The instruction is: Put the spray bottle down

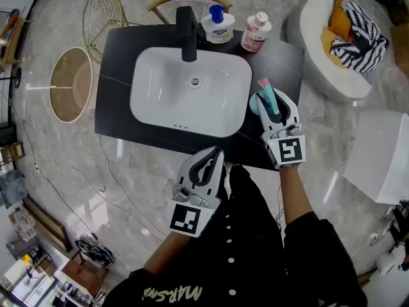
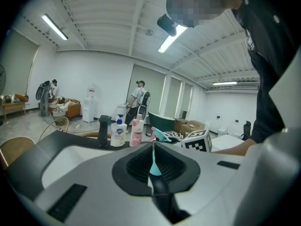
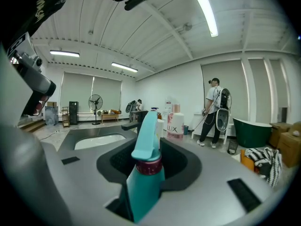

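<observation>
A black worktop (image 1: 115, 69) carries a white sink (image 1: 160, 94). Just right of the sink, over the worktop, I see my right gripper (image 1: 272, 102) with its fingers pinching the teal spray bottle (image 3: 141, 182). My left gripper (image 1: 214, 153) has its fingers pressed together, empty.

Black countertop (image 1: 118, 75) holds a white basin (image 1: 160, 88); faucet (image 1: 187, 34), soap dispenser (image 1: 218, 24), pink bottle (image 1: 255, 32) behind it.

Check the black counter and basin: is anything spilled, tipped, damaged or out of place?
Nothing stands out. The soap bottle and pink bottle stand upright behind the basin, the counter shows no spill, and the right gripper holds the spray bottle.
</observation>
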A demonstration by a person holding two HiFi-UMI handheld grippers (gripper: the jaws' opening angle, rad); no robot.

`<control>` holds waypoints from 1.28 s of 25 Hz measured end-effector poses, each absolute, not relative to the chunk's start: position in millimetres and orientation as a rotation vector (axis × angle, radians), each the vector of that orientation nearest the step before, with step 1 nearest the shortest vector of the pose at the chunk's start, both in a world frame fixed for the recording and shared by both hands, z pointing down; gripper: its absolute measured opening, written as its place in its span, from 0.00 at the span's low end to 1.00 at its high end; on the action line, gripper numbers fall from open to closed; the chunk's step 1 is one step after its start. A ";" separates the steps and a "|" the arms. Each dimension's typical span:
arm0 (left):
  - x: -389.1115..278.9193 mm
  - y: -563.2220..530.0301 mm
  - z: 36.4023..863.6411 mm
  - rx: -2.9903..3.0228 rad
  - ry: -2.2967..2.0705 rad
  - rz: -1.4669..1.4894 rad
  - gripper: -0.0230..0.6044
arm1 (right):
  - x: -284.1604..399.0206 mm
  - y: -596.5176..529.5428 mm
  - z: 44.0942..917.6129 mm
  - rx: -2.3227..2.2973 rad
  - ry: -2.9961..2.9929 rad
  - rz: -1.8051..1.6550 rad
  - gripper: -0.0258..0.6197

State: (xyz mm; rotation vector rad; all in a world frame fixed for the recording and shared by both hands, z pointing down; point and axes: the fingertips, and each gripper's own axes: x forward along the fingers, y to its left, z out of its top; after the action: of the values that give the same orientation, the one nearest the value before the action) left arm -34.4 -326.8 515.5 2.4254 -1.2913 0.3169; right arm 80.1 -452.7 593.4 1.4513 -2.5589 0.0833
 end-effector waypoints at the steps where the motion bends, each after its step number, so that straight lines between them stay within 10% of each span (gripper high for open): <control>1: -34.9 -327.3 517.0 2.422 -1.291 0.321 0.07 | 80.4 -452.8 593.3 1.457 -2.556 0.084 0.24; 32: -27.8 -333.1 472.0 2.560 -1.308 0.201 0.07 | 113.6 -430.9 498.4 1.604 -2.629 -0.038 0.25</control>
State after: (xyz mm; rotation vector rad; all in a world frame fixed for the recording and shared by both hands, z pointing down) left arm -27.8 -333.1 472.0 2.5599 -1.3078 0.2007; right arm 113.6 -430.9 498.4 1.6038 -2.6285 -0.0382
